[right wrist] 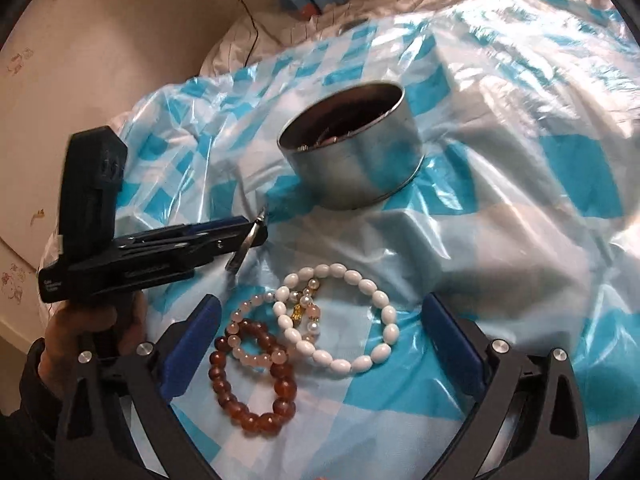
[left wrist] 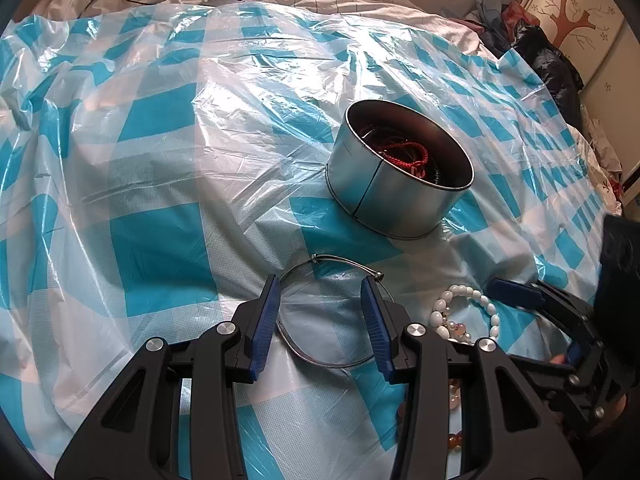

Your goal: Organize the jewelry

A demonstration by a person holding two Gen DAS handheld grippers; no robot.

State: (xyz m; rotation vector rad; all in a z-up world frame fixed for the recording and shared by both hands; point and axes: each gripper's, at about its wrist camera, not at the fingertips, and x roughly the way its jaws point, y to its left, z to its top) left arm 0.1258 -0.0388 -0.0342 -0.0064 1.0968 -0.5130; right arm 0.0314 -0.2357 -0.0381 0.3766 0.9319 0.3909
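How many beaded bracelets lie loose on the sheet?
3, clustered: white oval-bead bracelet on the right, pale pink bracelet overlapping the amber-brown bracelet on the left. Others may hide in the tin.

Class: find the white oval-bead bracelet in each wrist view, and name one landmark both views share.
Left wrist view: white oval-bead bracelet at lower right, beside the right finger of the left gripper.
Right wrist view: low centre, between the open right gripper's fingers.
Shared landmark: round silver metal tin.
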